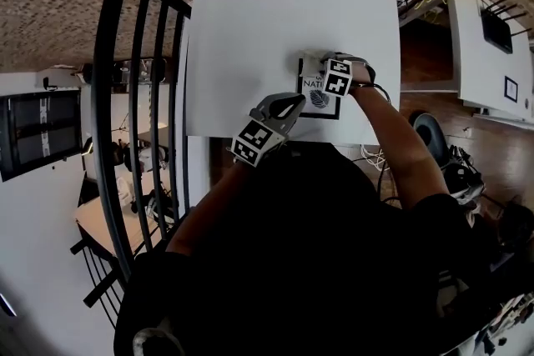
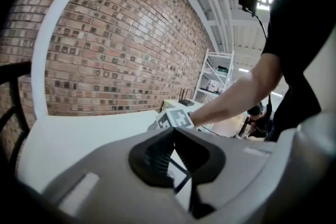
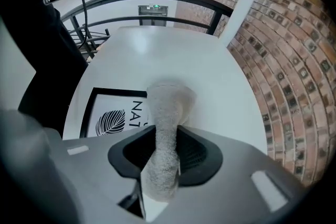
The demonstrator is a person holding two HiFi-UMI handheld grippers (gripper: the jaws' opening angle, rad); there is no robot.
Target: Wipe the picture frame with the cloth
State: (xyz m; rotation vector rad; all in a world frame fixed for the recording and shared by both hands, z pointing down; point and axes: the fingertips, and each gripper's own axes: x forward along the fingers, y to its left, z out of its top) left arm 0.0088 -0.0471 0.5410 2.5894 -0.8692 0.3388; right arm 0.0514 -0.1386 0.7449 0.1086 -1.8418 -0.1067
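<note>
Cloth (image 3: 166, 105) in right gripper (image 3: 164, 140) rests on picture frame (image 3: 107, 118) held by left gripper (image 2: 171, 136)

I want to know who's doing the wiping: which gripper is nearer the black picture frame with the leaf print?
Right. The right gripper, clamping the grey cloth, is directly over the black picture frame; the left gripper sits beside its left edge.
</note>
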